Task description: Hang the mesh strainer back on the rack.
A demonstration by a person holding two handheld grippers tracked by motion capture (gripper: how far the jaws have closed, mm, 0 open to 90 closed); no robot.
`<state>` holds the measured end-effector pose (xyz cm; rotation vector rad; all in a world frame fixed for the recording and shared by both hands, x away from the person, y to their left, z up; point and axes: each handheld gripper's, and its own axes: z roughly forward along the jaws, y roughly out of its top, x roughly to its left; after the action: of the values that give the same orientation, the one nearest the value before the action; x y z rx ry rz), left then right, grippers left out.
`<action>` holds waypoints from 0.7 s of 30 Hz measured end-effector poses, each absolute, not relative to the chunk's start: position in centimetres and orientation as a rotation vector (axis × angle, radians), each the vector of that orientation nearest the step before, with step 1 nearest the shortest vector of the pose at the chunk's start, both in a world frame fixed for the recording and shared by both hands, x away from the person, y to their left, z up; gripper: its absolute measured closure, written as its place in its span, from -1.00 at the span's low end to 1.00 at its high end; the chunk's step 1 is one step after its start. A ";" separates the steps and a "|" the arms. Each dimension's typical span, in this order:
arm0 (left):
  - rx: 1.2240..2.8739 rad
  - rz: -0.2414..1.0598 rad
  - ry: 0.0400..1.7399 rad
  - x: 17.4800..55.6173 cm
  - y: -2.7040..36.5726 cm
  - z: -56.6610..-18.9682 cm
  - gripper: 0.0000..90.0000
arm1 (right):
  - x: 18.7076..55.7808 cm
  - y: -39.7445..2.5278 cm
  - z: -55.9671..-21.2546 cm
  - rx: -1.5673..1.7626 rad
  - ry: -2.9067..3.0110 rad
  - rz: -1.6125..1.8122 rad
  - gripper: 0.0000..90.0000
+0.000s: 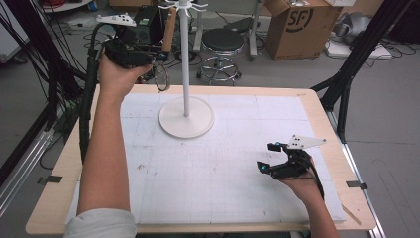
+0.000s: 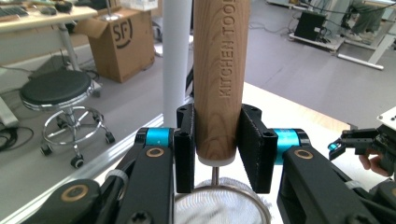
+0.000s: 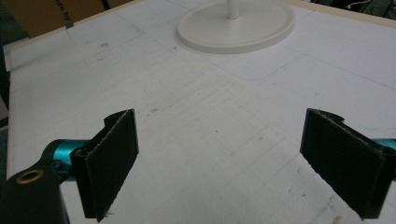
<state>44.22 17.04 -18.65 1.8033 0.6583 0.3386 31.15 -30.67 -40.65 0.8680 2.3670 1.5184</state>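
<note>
your left gripper (image 2: 217, 156) clamps one wooden-handled strainer (image 2: 217, 70) beside one white stand (image 1: 186, 116); right gripper (image 3: 224, 163) gapes, holding nothing

A black round stool (image 1: 223, 42) on a chrome wheeled base stands on the grey floor beyond the far edge of the table (image 1: 317, 106), and a brown cardboard box (image 1: 296, 25) printed with SF sits to its right with a flap open. Black cables (image 1: 29, 54) hang at the left side. A white gridded mat (image 1: 223, 168) covers most of the table's pale wooden top, with small dark scuffs on it
</note>
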 end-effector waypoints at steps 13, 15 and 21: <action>1.824 0.370 0.703 45.0 15.6 -19.2 0.40 | 31.1 -30.9 -40.6 0.874 2.363 1.528 -0.76; 1.826 0.386 0.715 45.0 15.5 -19.2 0.31 | 31.1 -30.9 -40.5 0.864 2.360 1.529 -0.76; 1.838 0.374 0.720 45.0 15.4 -19.3 0.17 | 31.0 -30.8 -40.5 0.868 2.365 1.533 -0.76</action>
<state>44.97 15.39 -19.26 1.8375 0.7201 0.3736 31.04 -30.82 -40.51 0.8677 2.3654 1.5334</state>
